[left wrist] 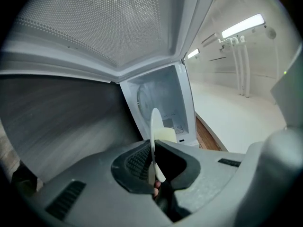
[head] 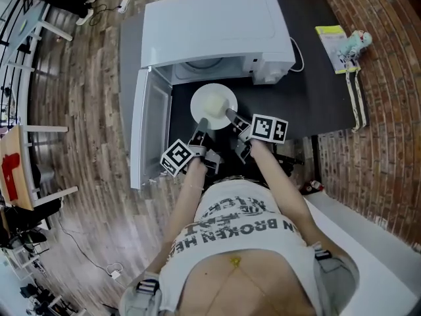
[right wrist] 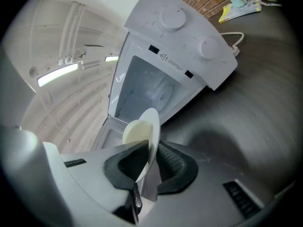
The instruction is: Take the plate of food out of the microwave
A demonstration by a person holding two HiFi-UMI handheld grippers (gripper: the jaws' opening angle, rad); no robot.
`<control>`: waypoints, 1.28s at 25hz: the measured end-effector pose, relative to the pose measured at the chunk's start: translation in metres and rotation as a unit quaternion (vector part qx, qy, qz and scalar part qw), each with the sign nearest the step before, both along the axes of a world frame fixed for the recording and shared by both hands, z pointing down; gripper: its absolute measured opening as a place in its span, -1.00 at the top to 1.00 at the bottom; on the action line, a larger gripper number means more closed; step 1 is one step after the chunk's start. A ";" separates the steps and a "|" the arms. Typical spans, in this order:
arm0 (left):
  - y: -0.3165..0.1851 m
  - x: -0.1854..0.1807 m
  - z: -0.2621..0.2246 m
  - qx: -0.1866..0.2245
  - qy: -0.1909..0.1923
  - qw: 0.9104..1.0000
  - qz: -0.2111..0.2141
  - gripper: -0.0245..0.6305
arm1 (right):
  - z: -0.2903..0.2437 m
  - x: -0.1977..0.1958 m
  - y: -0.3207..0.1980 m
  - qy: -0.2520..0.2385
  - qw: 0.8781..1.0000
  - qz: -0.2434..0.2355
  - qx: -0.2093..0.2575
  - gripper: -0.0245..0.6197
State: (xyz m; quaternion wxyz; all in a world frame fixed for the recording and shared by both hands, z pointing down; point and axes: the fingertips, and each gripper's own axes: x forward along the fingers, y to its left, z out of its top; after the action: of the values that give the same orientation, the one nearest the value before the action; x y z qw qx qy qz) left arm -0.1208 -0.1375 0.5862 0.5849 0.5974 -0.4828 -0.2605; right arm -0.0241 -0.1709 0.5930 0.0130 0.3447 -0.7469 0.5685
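Note:
A white plate [head: 214,106] with a pale round food on it hangs just outside the open white microwave [head: 217,31], over the dark table. My left gripper [head: 199,125] is shut on the plate's near-left rim, and my right gripper [head: 231,116] is shut on its near-right rim. In the left gripper view the plate [left wrist: 155,141] stands edge-on between the dark pads, with the microwave cavity [left wrist: 161,103] behind it. The right gripper view shows the plate [right wrist: 149,141] and its food [right wrist: 136,132] clamped, with the microwave [right wrist: 175,56] beyond.
The microwave door [head: 146,127] stands swung open to the left of the plate. A yellow booklet and a small toy [head: 348,45] lie at the table's far right. The dark table [head: 316,91] ends at a brick floor on the right.

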 end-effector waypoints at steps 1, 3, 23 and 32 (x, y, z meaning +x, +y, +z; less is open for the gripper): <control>0.004 0.000 0.000 0.000 -0.001 1.000 0.004 0.87 | 0.000 0.000 0.005 0.000 1.000 0.004 0.000 0.77; 0.013 -0.001 0.000 0.000 0.000 1.000 0.011 0.87 | -0.001 0.000 0.015 0.001 1.000 0.011 0.001 0.77; 0.091 0.013 0.002 0.005 0.004 0.998 0.060 0.87 | 0.000 0.016 0.102 0.008 0.998 0.060 0.009 0.77; 0.103 0.027 -0.003 0.014 -0.003 0.998 0.056 0.87 | -0.003 0.030 0.114 -0.006 0.998 0.056 0.012 0.77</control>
State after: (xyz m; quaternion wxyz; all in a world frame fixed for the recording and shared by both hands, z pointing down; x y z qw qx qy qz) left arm -0.0940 -0.0344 0.5834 0.5886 0.6326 -0.4466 -0.2321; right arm 0.0060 -0.0571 0.5902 -0.0277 0.3828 -0.7332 0.5613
